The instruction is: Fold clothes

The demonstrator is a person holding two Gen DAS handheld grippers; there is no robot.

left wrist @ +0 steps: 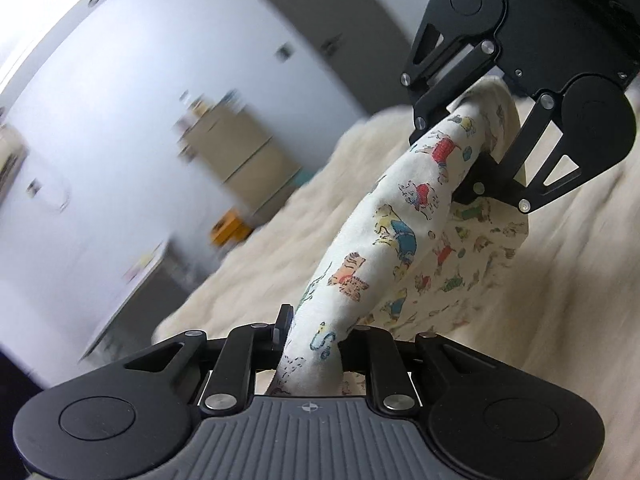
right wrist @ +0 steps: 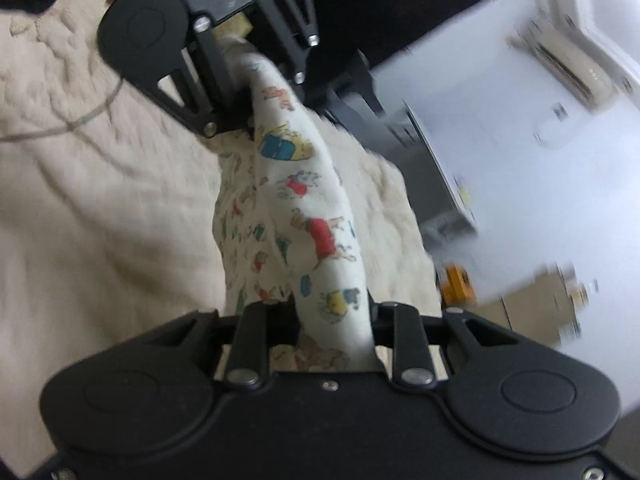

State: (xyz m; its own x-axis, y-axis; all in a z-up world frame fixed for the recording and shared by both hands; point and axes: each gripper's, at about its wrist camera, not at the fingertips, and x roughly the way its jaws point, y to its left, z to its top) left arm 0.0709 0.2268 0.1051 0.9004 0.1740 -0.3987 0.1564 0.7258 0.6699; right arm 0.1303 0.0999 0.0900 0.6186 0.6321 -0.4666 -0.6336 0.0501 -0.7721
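At six o'clock in the left wrist view, the left gripper [left wrist: 310, 344] is seen clamped on one end of a white garment [left wrist: 384, 240] printed with small coloured animals; the cloth is bunched between the nearly closed fingers. From there the garment is stretched as a rolled band toward one o'clock, where its other end is pinched by the right gripper [left wrist: 466, 140], with the rest of the cloth hanging below the band at about three o'clock. Beneath it a cream blanket [left wrist: 260, 272] is spread across the middle and right of the picture. Farther off, at nine to eleven o'clock, a pale wall, a beige cabinet [left wrist: 244, 160] and an orange object [left wrist: 230, 230] are shown, heavily blurred.

In the right wrist view, the right gripper [right wrist: 332, 320] at six o'clock is closed on the garment [right wrist: 304, 208], whose band is carried up to eleven o'clock, where it is held in the left gripper [right wrist: 240, 80]. No earlier picture is given. The loose part of the cloth is draped at the band's nine o'clock side over the cream blanket [right wrist: 100, 200]. At two o'clock a wall-mounted air conditioner [right wrist: 568, 68] is made out, blurred.
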